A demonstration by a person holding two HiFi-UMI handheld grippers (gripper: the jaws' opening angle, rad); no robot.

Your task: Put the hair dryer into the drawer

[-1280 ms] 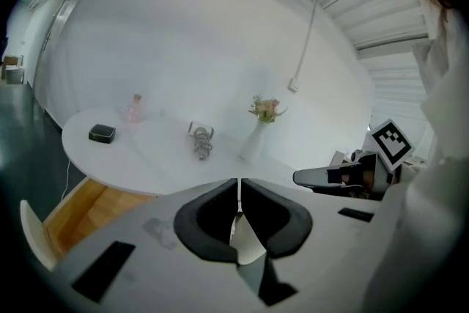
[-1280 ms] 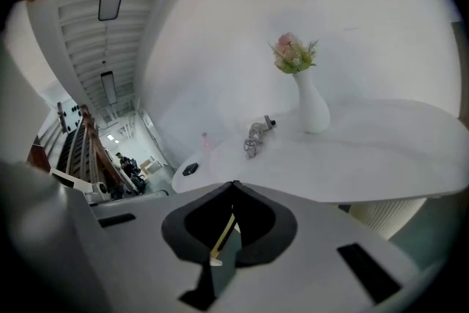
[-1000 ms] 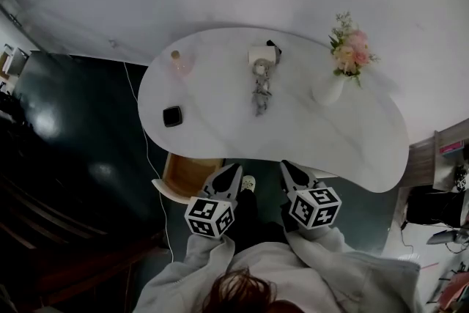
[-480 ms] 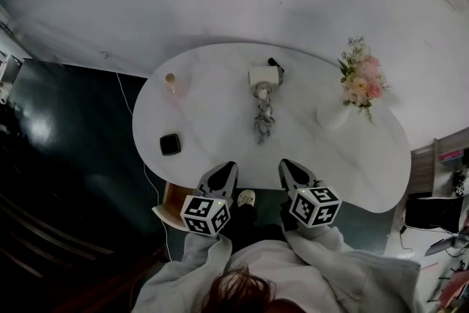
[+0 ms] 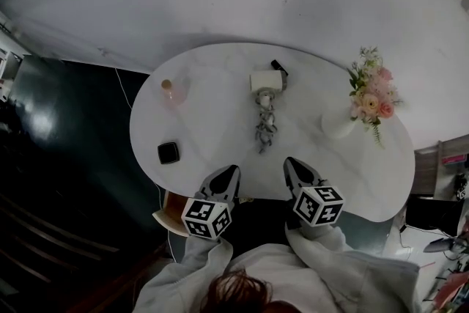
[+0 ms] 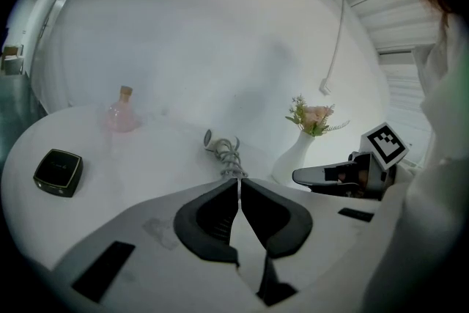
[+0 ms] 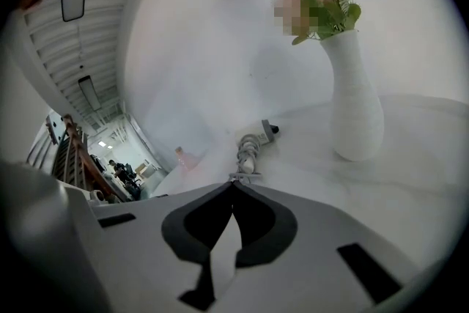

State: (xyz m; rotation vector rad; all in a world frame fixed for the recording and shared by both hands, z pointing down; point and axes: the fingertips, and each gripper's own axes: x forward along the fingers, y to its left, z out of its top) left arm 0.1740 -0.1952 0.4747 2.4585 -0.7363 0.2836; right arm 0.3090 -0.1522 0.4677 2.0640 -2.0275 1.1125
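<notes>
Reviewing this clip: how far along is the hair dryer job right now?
Done: nothing yet. The hair dryer lies untouched on the table, its cord coiled toward the person. In hand: nothing. The left hand-held gripper and right hand-held gripper are both shut and empty at the table's near edge. Left: grasp the dryer, then place it in the drawer, which no view shows.

The white hair dryer (image 5: 265, 80) lies flat on the table (image 5: 205, 113), far side, grey cord (image 5: 264, 127) bundled toward the near edge.
</notes>
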